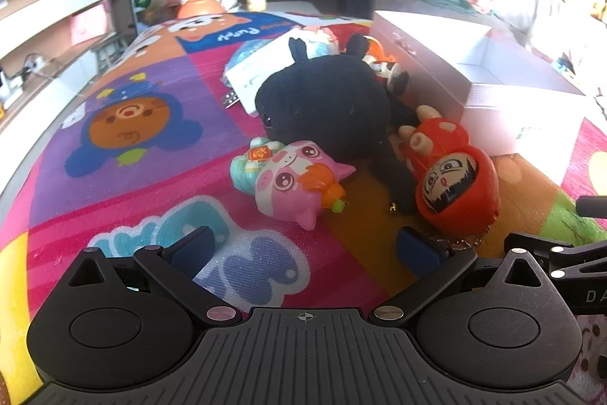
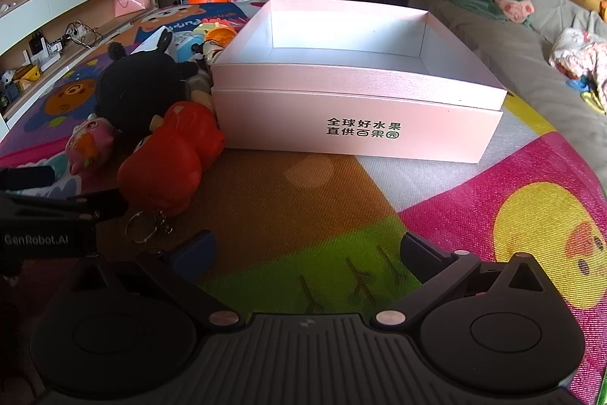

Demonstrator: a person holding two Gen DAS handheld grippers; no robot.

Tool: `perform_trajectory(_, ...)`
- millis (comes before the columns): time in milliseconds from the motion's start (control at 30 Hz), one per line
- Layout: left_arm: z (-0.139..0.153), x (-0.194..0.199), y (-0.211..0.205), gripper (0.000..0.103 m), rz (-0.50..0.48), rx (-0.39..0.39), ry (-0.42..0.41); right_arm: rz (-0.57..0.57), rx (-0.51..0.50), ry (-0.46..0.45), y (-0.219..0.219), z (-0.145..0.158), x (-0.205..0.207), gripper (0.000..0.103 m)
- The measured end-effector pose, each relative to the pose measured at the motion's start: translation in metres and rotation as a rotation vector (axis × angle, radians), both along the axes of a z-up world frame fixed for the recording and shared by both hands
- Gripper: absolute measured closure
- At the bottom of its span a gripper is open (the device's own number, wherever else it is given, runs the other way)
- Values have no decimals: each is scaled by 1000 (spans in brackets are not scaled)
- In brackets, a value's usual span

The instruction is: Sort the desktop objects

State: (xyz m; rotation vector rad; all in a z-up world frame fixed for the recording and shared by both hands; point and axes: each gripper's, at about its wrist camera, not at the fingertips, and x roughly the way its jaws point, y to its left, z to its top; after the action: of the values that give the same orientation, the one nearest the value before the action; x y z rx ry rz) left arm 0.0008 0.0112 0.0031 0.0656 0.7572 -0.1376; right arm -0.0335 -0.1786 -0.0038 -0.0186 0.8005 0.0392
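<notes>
Both tongs spread, gripping nothing, low over the colourful mat.

Left tongs (image 1: 305, 251): pink cat toy (image 1: 290, 177) at 12 o'clock, red daruma toy (image 1: 453, 177) at 1, black plush (image 1: 326, 101) behind them. Right tongs (image 2: 307, 251): pink box (image 2: 356, 124) at 12, its visible inside bare; key ring (image 2: 142, 226) at 10, toys heaped against the box's left side.

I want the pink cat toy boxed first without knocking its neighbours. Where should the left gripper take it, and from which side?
Grip the pink cat toy across its rounded body, coming from above and the near side, where open mat lies. It lies on its side, its far end against the black plush, so that side is blocked. The left gripper is open and close in front, probably wide enough.
</notes>
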Motion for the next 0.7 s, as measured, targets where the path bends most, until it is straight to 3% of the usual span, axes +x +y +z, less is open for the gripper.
perform_trajectory(100, 2, -1, 4, 0, -14, 17, -32, -2, -4, -18, 0, -1, -2, 0)
perform_trajectory(233, 6, 4, 7, 0, 57, 184, -181, -1, -6, -22, 0, -1, -2, 0)
perform_trajectory(333, 7, 14, 18, 0, 126, 226, -219, 4, -9, -22, 0, 0, -2, 0)
perform_trajectory(467, 10, 17, 52, 0, 239, 155, -195, 109, 18, -22, 6, 9, 0, 0)
perform_trajectory(600, 5, 7, 90, 0, 264, -57, -143, 210, -9, -188, 29, 27, -11, 0)
perform_trajectory(700, 6, 3, 101, 0, 287, -115, -155, 247, 2, -218, 49, 34, -1, 0)
